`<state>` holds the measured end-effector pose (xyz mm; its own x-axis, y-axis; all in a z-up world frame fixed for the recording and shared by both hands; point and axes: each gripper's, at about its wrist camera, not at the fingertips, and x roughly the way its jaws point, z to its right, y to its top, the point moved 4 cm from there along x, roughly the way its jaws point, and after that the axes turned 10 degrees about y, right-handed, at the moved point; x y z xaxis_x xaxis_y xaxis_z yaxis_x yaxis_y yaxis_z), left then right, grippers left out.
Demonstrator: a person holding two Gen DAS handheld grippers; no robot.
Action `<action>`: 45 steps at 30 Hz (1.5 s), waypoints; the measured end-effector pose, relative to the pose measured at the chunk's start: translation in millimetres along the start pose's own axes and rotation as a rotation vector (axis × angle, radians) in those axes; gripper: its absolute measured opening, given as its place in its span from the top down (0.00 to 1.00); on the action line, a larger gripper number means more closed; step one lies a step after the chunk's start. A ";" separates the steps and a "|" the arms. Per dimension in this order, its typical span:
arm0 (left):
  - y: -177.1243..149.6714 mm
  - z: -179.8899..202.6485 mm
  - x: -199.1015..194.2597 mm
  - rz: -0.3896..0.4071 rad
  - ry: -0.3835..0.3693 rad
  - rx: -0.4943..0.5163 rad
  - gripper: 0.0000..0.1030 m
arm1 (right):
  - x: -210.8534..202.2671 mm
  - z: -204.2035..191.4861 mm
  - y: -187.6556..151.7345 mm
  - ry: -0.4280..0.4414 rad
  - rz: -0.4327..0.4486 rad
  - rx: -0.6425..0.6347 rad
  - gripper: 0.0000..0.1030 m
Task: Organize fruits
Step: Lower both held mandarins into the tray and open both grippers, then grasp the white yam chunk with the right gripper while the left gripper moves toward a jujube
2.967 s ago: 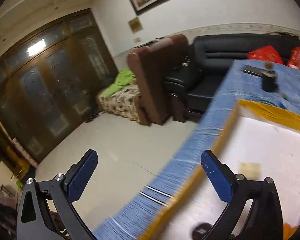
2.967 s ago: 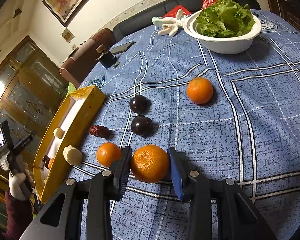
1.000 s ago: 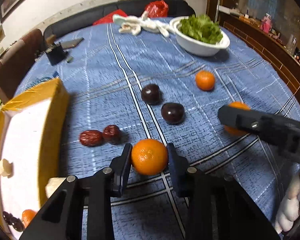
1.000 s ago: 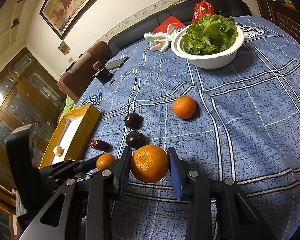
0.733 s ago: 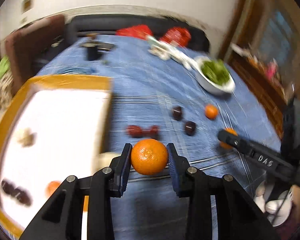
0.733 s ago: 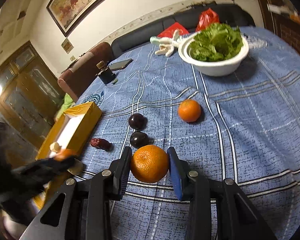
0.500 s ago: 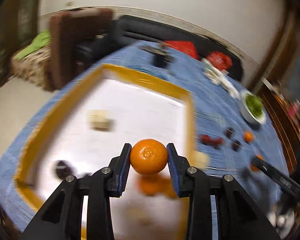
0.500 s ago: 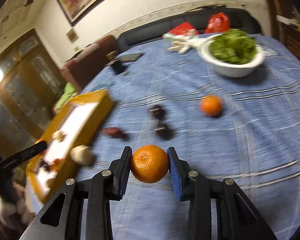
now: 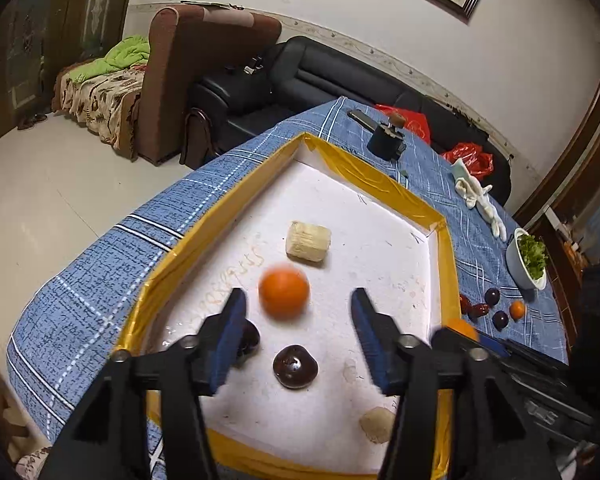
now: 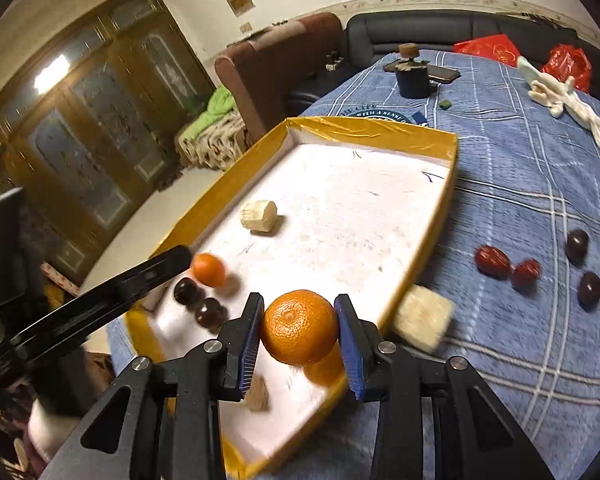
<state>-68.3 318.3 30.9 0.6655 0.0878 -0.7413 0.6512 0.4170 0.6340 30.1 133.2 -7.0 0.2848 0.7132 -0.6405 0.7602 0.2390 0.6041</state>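
Note:
A yellow-rimmed white tray (image 9: 236, 204) (image 10: 440, 144) lies on the blue checked tablecloth. My left gripper (image 9: 298, 334) is open above the tray. A blurred orange (image 9: 284, 294) lies free between its fingers; it shows small in the right wrist view (image 10: 209, 269). Dark plums (image 9: 295, 366) (image 10: 210, 312) lie in the tray. My right gripper (image 10: 299, 344) is shut on another orange (image 10: 299, 327) over the tray's near edge. Red dates (image 10: 493, 262) and two plums (image 10: 589, 288) lie on the cloth.
Pale cake-like blocks lie in the tray (image 9: 308, 241) (image 10: 259, 215) and one beside it (image 10: 422, 322). A bowl of lettuce (image 9: 530, 258), a white glove (image 10: 568, 100), a dark jar (image 10: 414, 74) and a phone stand farther off. A sofa and an armchair stand behind the table.
My left gripper carried its orange over the tray and opened, letting the orange go. My right gripper swung left with its orange toward the tray.

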 end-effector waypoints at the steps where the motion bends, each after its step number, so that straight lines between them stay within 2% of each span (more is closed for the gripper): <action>1: 0.4 -1.4 -2.2 0.003 -0.003 -0.002 0.34 | 5.1 -0.1 2.1 -0.012 -0.002 0.000 0.60; 2: 0.9 -1.5 -3.5 0.004 -0.005 -0.003 0.32 | 8.5 1.3 4.4 -0.021 -0.001 0.003 0.58; 4: 2.0 -1.4 -8.1 0.007 -0.019 -0.002 0.30 | 13.2 4.0 11.2 -0.025 0.008 0.023 0.38; 6: 3.2 -0.2 -12.5 0.011 -0.029 -0.001 0.28 | 11.6 2.3 17.8 -0.023 0.028 0.026 0.33; 10: 4.8 3.8 -20.2 0.024 -0.049 0.003 0.24 | -11.4 2.8 28.6 -0.051 0.079 -0.007 0.34; 14: 3.4 12.9 -23.5 0.024 -0.079 0.010 0.23 | -40.2 26.7 23.2 -0.108 0.097 -0.003 0.34; 18: -0.9 26.4 -21.2 0.005 -0.103 0.030 0.23 | -47.5 55.1 6.6 -0.135 0.057 0.029 0.34; 22: -3.9 37.0 -23.7 0.002 -0.105 0.059 0.23 | -42.5 64.0 -10.5 -0.138 0.005 0.003 0.34; 27: -4.6 44.8 -26.9 0.008 -0.101 0.075 0.23 | -30.4 66.3 -16.2 -0.202 -0.058 -0.137 0.34; 35: -7.7 54.3 -23.5 -0.007 -0.098 0.089 0.23 | -3.8 55.9 -16.0 -0.235 -0.149 -0.348 0.34; 41: -11.1 59.5 -19.6 -0.021 -0.097 0.098 0.22 | 5.2 54.3 -16.4 -0.252 -0.165 -0.439 0.34; 42: -12.2 61.7 -18.8 -0.024 -0.097 0.102 0.22 | 5.0 55.1 -16.6 -0.242 -0.164 -0.436 0.39; 43: -13.2 63.3 -17.9 -0.027 -0.097 0.105 0.22 | 5.0 55.5 -17.1 -0.223 -0.167 -0.430 0.53; 44: -14.2 65.0 -17.2 -0.032 -0.098 0.108 0.22 | 6.5 55.2 -18.4 -0.183 -0.182 -0.412 0.59; 45: -15.3 67.0 -16.7 -0.036 -0.099 0.112 0.22 | 7.1 55.2 -19.6 -0.174 -0.189 -0.399 0.59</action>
<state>-64.9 249.8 48.4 0.6698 -0.0170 -0.7424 0.7084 0.3145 0.6319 49.5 97.2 -49.5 0.2826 0.5203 -0.8059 0.5338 0.6128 0.5827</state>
